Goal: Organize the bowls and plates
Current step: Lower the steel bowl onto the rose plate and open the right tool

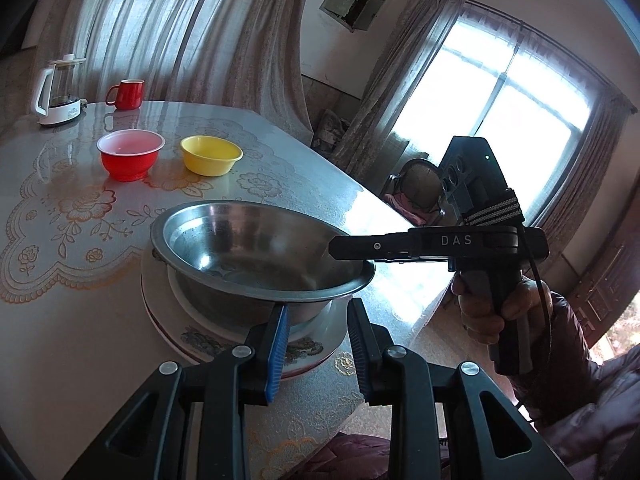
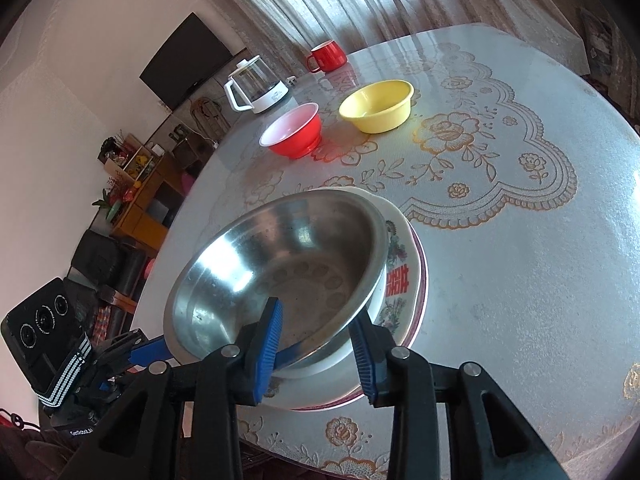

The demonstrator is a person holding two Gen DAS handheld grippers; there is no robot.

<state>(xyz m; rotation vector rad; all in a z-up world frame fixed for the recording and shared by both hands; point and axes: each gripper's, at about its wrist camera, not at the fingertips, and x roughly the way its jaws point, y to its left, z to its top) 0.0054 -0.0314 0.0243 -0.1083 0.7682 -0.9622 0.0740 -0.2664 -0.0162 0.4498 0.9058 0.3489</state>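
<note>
A steel bowl (image 1: 256,240) (image 2: 288,256) rests tilted inside a white bowl (image 2: 378,304), on a stack of flowered plates (image 1: 224,340) (image 2: 400,280) near the table's front edge. My left gripper (image 1: 318,312) (image 2: 160,350) is shut on the steel bowl's near rim. My right gripper (image 2: 316,314) (image 1: 332,246) straddles the rim on the other side, one pad inside the bowl and one outside. Its jaws have eased apart and do not visibly press. A red bowl (image 1: 130,154) (image 2: 294,130) and a yellow bowl (image 1: 210,154) (image 2: 378,106) stand side by side farther back.
A red mug (image 1: 128,94) (image 2: 328,56) and a white kettle (image 1: 60,92) (image 2: 258,86) stand at the table's far edge. The round table (image 2: 520,280) wears a lace-patterned cover. A person's hand (image 1: 480,312) holds the right gripper's handle beyond the table edge.
</note>
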